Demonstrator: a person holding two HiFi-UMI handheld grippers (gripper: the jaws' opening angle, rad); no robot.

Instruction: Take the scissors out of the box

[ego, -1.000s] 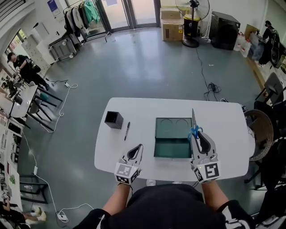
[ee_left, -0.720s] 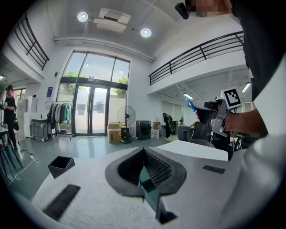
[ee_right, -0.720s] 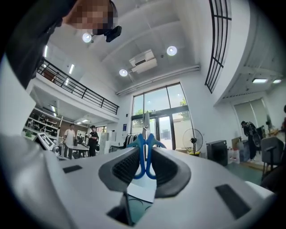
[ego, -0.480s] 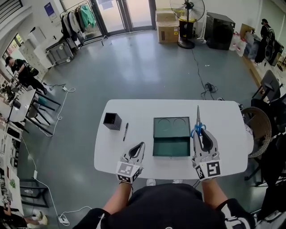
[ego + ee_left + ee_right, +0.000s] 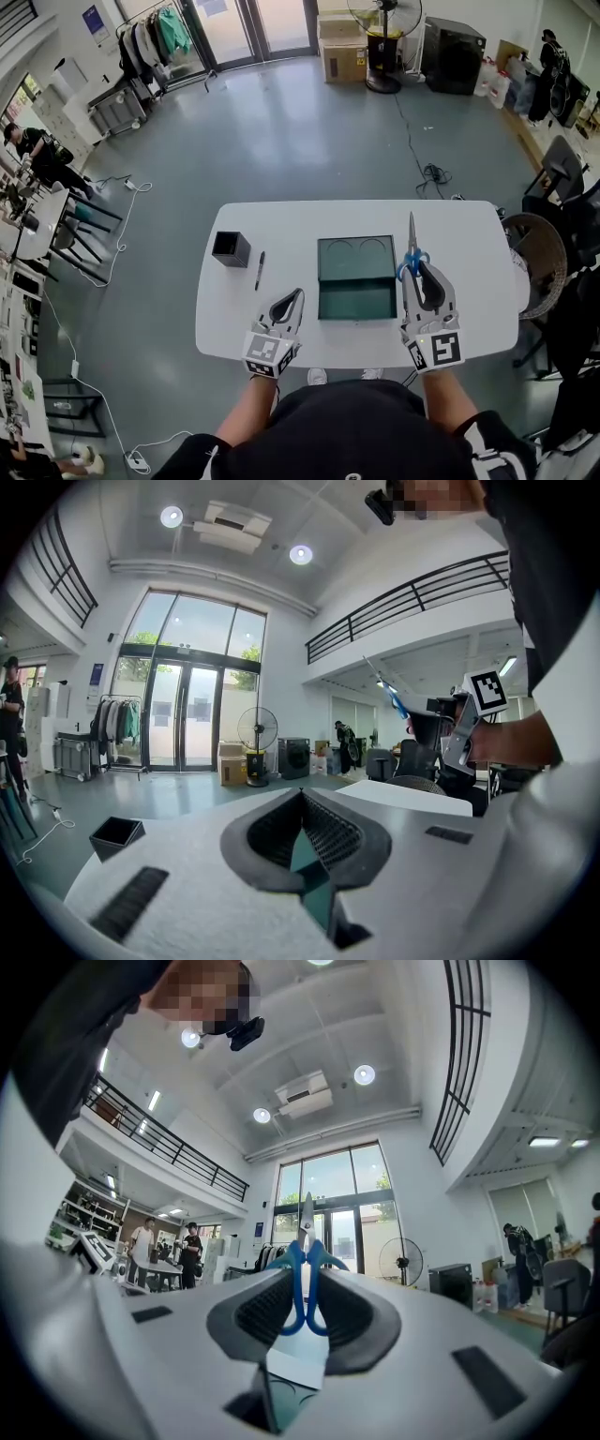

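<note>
The scissors (image 5: 411, 258) have blue handles and a steel blade that points away from me. My right gripper (image 5: 419, 269) is shut on their handles and holds them in the air by the right edge of the open dark green box (image 5: 354, 298). In the right gripper view the blue loops of the scissors (image 5: 305, 1269) sit pinched between the pads (image 5: 258, 1312), with the blade standing up. Left of the box, near the table's front edge, my left gripper (image 5: 297, 294) is shut with nothing in it. The left gripper view shows its jaws' tips (image 5: 302, 795) meeting.
A black square cup (image 5: 231, 248) and a black pen (image 5: 260, 270) lie on the white table (image 5: 469, 314) left of the box. A wicker chair (image 5: 536, 272) stands off the table's right end. The box's inside looks bare.
Both grippers have lifted slightly. The scissors stay held in the right gripper, and the left gripper stays shut.
</note>
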